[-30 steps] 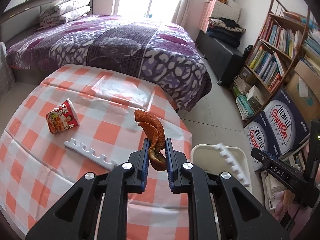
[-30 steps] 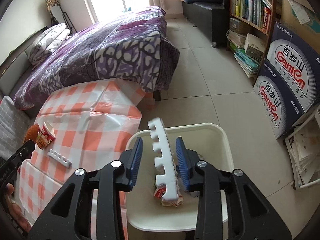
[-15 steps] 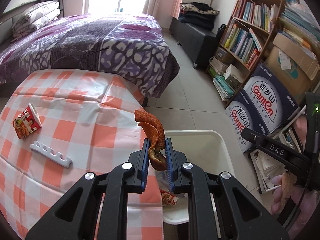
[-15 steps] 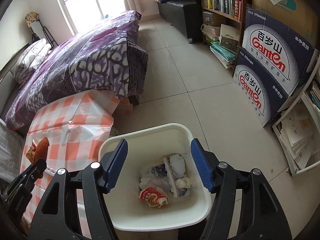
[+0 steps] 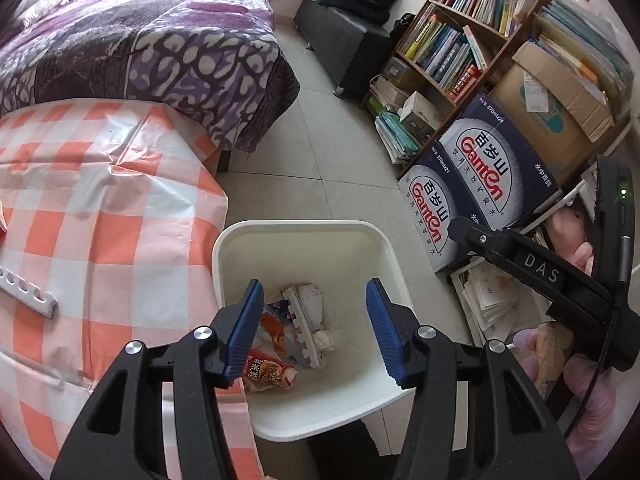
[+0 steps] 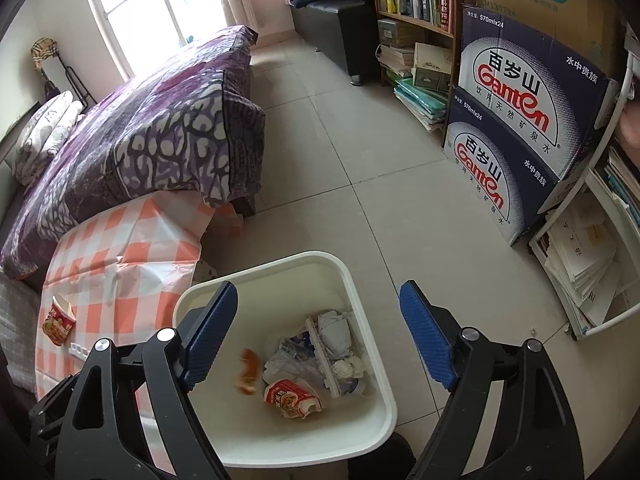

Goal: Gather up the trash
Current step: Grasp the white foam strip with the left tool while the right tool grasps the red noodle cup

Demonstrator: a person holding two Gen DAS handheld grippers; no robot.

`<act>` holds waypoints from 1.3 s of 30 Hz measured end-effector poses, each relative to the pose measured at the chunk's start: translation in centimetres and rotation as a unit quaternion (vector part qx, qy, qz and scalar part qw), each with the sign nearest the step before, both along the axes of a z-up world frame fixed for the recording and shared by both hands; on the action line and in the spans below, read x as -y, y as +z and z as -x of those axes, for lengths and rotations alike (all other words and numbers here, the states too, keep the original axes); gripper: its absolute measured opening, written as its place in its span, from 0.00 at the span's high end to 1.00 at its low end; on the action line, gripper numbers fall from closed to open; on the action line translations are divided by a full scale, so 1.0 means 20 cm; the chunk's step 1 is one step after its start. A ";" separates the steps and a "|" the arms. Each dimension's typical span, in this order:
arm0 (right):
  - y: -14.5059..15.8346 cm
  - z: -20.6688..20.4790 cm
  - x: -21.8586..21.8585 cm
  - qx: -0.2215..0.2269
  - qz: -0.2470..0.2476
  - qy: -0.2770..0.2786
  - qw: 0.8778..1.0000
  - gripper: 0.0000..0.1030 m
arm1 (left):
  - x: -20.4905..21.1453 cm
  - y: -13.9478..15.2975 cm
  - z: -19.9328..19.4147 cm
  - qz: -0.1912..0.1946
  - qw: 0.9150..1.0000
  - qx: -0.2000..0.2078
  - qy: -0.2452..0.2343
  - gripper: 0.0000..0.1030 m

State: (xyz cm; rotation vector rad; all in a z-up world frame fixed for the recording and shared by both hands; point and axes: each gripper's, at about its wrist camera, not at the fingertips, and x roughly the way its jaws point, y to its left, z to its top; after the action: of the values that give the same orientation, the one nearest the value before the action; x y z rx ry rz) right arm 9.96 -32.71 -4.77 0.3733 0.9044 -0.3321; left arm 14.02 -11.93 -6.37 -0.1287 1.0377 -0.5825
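Observation:
A white trash bin [image 5: 304, 228] [image 6: 360, 292] stands on the floor beside the checked table. It holds wrappers, crumpled paper and a white foam strip [image 5: 305, 328] [image 6: 322, 354]. An orange peel [image 6: 249, 370] is blurred in mid-air inside the bin; it also shows in the left wrist view [image 5: 274, 330]. My left gripper [image 5: 316, 328] is open and empty above the bin. My right gripper [image 6: 320, 344] is open and empty above the bin too. A second foam strip [image 5: 24, 290] [image 6: 78, 350] and a red noodle wrapper [image 6: 58, 322] lie on the table.
The table [image 5: 100, 200] with its orange-and-white cloth is left of the bin. A purple bed [image 5: 140, 48] stands behind it. Blue Ganten boxes [image 5: 472, 184] [image 6: 516, 120], a bookshelf [image 5: 460, 40] and paper stacks [image 6: 580, 252] line the right side.
My left gripper moved right over the bin, opened and let go of the orange peel, which is falling in. My right gripper had dropped its foam strip into the bin and stays open.

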 end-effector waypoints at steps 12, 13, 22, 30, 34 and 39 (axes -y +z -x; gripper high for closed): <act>-0.01 -0.07 -0.14 -0.004 -0.024 0.033 0.999 0.13 | -0.23 -0.08 -0.09 -0.080 0.991 -0.013 0.109 0.21; -0.01 -0.08 -0.16 -0.005 -0.022 0.039 0.999 0.13 | -0.28 -0.10 -0.11 -0.094 0.987 -0.013 0.126 0.21; -0.02 -0.15 -0.33 -0.010 -0.039 0.070 0.997 0.11 | -0.81 -0.28 -0.30 -0.173 0.930 -0.082 0.313 0.17; -0.05 -0.22 -0.46 -0.019 -0.057 0.089 0.994 0.10 | -1.03 -0.39 -0.38 -0.187 0.885 -0.100 0.415 0.15; -0.05 -0.24 -0.53 -0.020 -0.065 0.100 0.993 0.10 | -0.99 -0.46 -0.41 -0.193 0.885 -0.109 0.408 0.15; -0.06 -0.27 -0.61 -0.023 -0.070 0.114 0.991 0.10 | -1.03 -0.47 -0.39 -0.181 0.893 -0.109 0.397 0.38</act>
State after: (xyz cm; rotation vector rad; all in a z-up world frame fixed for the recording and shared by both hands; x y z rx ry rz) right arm 15.36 -20.42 -6.02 0.3882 1.0078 -0.0665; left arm 21.81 8.67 -15.76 -0.2753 1.1818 0.3812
